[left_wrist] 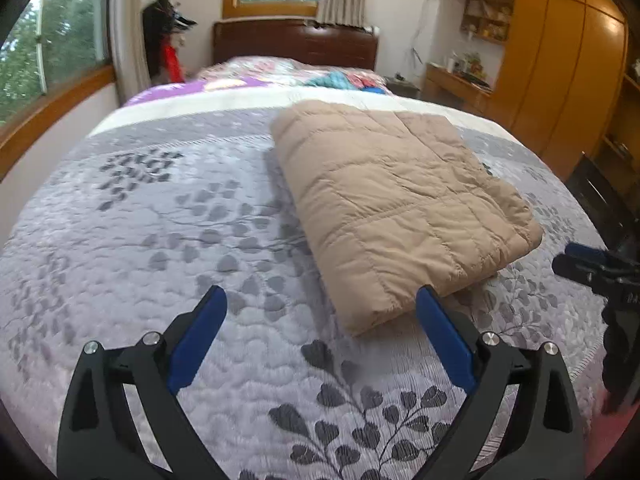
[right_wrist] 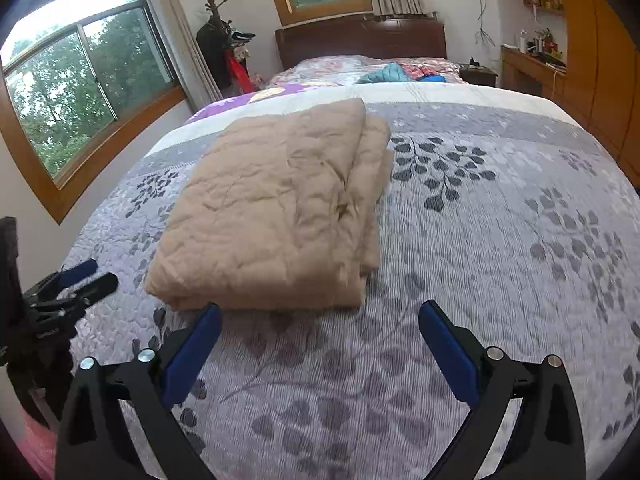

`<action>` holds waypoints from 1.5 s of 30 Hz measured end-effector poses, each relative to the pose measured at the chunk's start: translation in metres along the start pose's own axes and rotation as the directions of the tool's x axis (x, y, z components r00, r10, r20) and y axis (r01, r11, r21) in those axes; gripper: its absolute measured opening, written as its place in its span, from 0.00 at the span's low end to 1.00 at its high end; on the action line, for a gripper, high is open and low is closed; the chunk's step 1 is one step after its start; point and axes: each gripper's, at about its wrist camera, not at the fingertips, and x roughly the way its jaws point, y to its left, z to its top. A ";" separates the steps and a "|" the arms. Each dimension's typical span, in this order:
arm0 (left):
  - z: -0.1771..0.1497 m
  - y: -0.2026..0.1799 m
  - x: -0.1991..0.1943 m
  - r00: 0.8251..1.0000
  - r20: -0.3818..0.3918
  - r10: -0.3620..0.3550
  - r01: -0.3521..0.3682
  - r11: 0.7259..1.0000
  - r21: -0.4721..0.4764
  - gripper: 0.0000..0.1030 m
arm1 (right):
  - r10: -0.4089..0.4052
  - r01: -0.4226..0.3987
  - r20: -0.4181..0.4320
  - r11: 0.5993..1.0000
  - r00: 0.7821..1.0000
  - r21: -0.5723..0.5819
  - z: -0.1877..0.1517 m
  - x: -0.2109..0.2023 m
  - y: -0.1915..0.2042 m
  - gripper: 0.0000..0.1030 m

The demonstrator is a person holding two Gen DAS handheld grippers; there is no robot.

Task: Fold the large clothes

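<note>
A tan quilted garment (left_wrist: 400, 204) lies folded into a thick rectangle on the grey leaf-patterned bedspread (left_wrist: 160, 240). It also shows in the right wrist view (right_wrist: 272, 216), with stacked layers along its right edge. My left gripper (left_wrist: 320, 300) is open and empty, just short of the garment's near corner. My right gripper (right_wrist: 320, 316) is open and empty, in front of the garment's near edge. The right gripper also shows at the right edge of the left wrist view (left_wrist: 580, 264). The left gripper shows at the left edge of the right wrist view (right_wrist: 88, 276).
A dark wooden headboard (left_wrist: 296, 42) stands at the far end, with colourful clothes (right_wrist: 400, 72) piled near the pillows. Windows (right_wrist: 80, 80) line the left wall. Wooden wardrobes (left_wrist: 560, 80) and a cluttered desk (right_wrist: 532, 64) stand on the right. A coat stand (left_wrist: 168, 40) is in the corner.
</note>
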 end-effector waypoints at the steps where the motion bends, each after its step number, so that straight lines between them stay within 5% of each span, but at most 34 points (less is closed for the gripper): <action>1: -0.003 0.000 -0.006 1.000 0.013 0.011 -0.011 1.000 -0.003 0.92 | -0.011 0.011 0.005 1.000 1.000 -0.004 -0.003 -0.004 0.003 0.96; 16: -0.024 -0.007 -0.049 0.996 0.037 0.078 -0.077 0.996 -0.032 0.94 | -0.007 0.007 0.044 1.000 0.999 -0.021 -0.029 -0.044 0.024 0.96; 45: -0.035 -0.012 -0.069 0.993 0.061 0.096 -0.095 0.995 -0.024 0.94 | 0.001 0.001 0.051 1.000 0.999 -0.026 -0.037 -0.049 0.029 0.96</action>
